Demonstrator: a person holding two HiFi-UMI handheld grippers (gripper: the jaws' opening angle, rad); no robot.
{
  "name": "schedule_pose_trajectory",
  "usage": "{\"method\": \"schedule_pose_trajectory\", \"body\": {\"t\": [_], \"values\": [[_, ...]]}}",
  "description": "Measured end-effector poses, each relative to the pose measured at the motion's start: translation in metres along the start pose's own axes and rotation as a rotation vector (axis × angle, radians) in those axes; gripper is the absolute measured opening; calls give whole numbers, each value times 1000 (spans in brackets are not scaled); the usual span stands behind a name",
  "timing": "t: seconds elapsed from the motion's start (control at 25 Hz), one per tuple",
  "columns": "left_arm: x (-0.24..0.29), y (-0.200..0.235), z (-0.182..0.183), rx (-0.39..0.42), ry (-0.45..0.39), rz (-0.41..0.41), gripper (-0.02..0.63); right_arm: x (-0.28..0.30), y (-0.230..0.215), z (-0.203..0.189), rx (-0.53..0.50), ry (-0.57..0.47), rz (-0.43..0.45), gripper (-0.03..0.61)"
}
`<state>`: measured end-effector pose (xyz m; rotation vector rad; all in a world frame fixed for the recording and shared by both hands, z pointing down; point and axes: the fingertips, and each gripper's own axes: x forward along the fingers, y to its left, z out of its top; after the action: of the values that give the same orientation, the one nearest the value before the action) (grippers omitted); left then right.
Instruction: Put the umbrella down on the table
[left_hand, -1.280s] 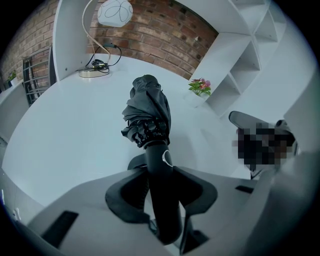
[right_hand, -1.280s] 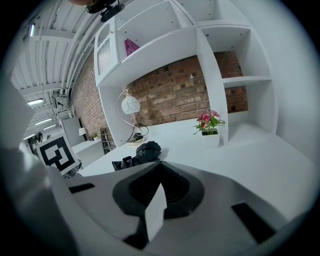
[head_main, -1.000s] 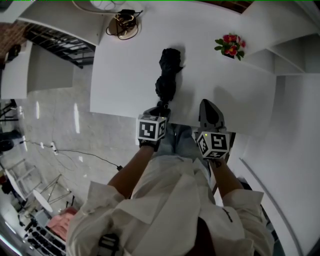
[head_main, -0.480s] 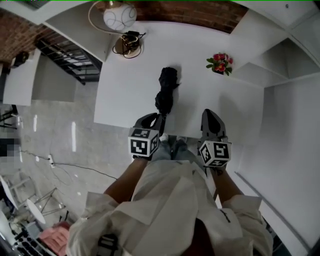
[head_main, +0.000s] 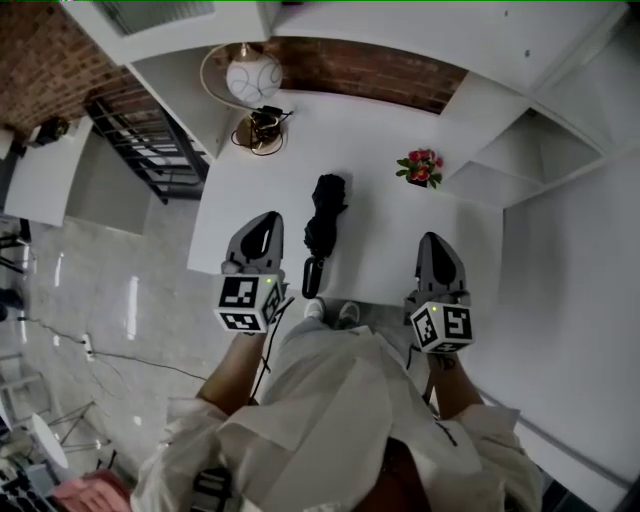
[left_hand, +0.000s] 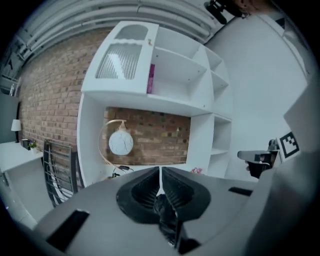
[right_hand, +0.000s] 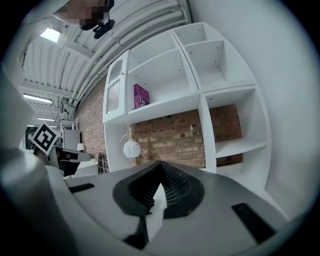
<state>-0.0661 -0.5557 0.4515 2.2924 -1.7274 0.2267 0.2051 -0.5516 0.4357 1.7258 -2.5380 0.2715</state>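
A black folded umbrella lies lengthwise on the white table, with its handle at the near edge. Nothing holds it. My left gripper hovers just left of the umbrella, apart from it. Its jaws have just been closing and now stand shut with nothing between them; in the left gripper view, the left gripper points level at the shelves. My right gripper hangs over the table's near right part, well clear of the umbrella. In its own view the right gripper has its tips together and holds nothing.
A pot of red flowers stands at the table's back right. A round globe lamp and a tangle of cable sit at the back left. White shelves rise behind the table. A black railing runs along the left.
My left gripper has come off the umbrella's handle, swung left and upward, and its jaws have closed. The right gripper has also risen. The umbrella stays on the table.
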Motion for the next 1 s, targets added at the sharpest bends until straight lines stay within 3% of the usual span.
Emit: {"method": "schedule_pose_trajectory", "body": {"t": [0.24,0.4,1.0], "values": [[-26,16,55,14,-151,47,37,-18,-12,34,-19,-61,-24,17],[-38,20,72,43,-214,54,37,-28,-23,45,-11,-101,-47,17],[-43,9,76,46,-243,16,37,-45,-41,56,-2,-142,-113,17]]}}
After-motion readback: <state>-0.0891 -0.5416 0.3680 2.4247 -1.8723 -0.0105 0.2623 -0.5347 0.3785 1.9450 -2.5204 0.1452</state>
